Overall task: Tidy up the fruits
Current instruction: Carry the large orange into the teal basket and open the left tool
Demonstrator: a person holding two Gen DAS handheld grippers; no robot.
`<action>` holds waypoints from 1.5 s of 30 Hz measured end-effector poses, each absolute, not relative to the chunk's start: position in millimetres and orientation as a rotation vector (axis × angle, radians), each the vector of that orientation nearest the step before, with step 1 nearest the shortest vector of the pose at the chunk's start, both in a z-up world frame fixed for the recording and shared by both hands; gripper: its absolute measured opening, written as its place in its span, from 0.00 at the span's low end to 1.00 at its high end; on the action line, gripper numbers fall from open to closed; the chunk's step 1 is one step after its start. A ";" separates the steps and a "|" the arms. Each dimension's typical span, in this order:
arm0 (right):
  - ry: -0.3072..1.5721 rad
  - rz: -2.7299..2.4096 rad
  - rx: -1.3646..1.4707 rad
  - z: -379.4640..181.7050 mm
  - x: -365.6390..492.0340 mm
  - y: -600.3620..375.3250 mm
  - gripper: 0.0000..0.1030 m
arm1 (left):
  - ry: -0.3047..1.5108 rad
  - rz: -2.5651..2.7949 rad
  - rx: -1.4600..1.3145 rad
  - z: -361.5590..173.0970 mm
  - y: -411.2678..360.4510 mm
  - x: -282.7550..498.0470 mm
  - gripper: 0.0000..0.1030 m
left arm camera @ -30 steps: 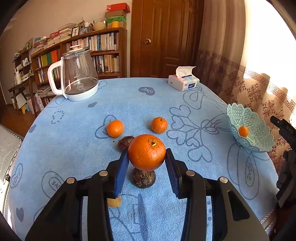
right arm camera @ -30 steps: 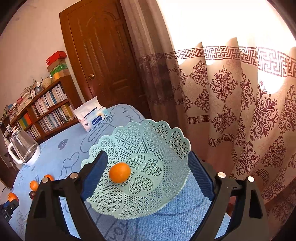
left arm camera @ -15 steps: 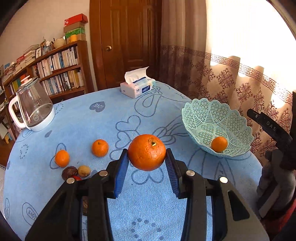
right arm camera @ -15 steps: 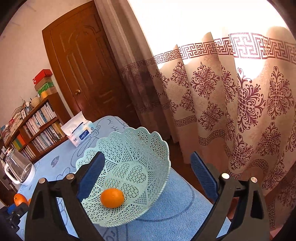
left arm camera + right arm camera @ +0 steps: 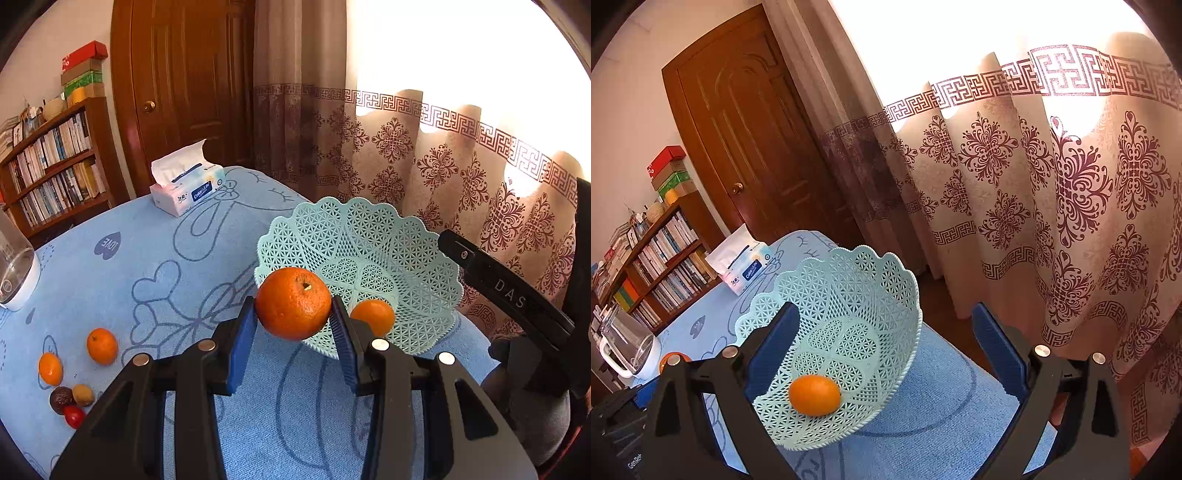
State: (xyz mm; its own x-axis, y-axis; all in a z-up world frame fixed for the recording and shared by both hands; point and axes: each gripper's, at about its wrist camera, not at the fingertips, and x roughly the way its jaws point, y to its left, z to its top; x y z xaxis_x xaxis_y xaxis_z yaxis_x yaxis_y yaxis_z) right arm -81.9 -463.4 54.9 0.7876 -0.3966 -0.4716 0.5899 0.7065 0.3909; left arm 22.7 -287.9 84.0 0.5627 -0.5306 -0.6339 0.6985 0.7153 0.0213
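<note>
Desk (image 5: 155,258) edge runs just beyond our mint lattice plastic basket (image 5: 369,236). Left claw (image 5: 293,332) pinches a large round orange (image 5: 293,302) at its near rim; right claw (image 5: 886,350), angled down, spreads around it.

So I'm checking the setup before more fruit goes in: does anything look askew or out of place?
Yes: the mint basket is tipped, not flat on the blue tablecloth. Its far rim is raised and the small orange has settled against the low near wall. Nothing looks spilled or damaged.
</note>
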 end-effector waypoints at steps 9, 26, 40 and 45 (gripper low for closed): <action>0.373 -0.559 0.564 54.2 -81.4 -464.6 0.93 | 0.668 -0.760 0.311 70.7 -305.4 27.5 0.40; 0.358 -0.568 0.573 54.7 -84.2 -466.3 0.93 | 0.651 -0.704 0.278 72.0 -289.1 31.8 0.79; 0.321 -0.583 0.576 56.5 -90.3 -467.0 0.94 | 0.635 -0.645 0.240 78.6 -272.6 32.0 0.91; 0.289 -0.588 0.546 61.2 -93.4 -461.7 0.94 | 0.618 -0.615 0.236 82.8 -267.2 31.3 0.91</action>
